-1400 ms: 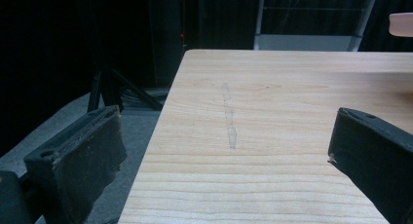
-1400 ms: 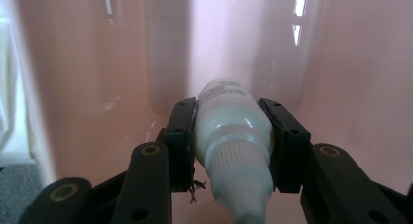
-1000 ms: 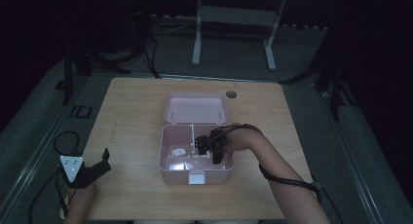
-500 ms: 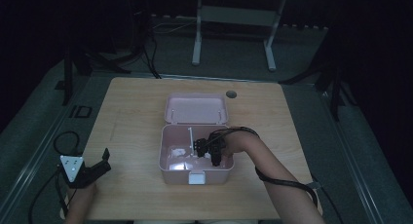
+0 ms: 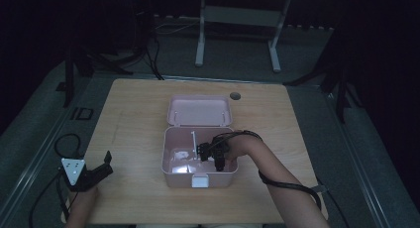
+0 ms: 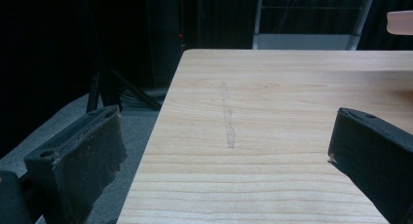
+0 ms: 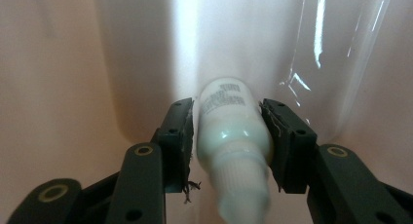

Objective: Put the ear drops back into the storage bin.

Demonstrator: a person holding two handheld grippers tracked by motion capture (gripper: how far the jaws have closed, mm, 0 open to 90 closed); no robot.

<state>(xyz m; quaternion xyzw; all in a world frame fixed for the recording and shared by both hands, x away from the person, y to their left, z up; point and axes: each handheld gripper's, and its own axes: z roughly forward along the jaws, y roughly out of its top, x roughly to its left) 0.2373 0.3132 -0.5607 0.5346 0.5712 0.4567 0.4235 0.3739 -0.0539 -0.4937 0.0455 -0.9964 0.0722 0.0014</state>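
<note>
- The right gripper [image 7: 228, 136] reaches down into the open pale pink plastic box [image 5: 168, 153], which sits near the middle of the light wooden worktop [image 5: 133, 119], a little toward its near edge.
- In the right gripper view, a small white plastic bottle [image 7: 231, 131] with a ribbed white cap lies between the two black jaws, cap end toward the camera and base toward the box's pink inner wall.
- The jaws have just been opening a little: the right pad lies against the bottle's side, while a thin gap seems to show at the left pad (so the grip is loose at best).
- The bottle carries a few lines of small grey print near its base; the print is too blurred to read, and no brand can be made out.
- A sheet of clear, glossy film [image 7: 336, 63] stands beside the bottle against the box wall and catches the light.
- The box's hinged lid [image 5: 200, 110] lies flat open toward the far edge of the worktop, and a white latch [image 5: 200, 181] sits on the box's near wall.
- The left gripper [image 5: 96, 172] rests at the worktop's near left corner, well apart from the box; in its own view the jaws stand wide apart over bare wood with nothing between them.
- A small dark round mark [image 5: 235, 95] lies near the far edge, just beyond the lid.
</note>
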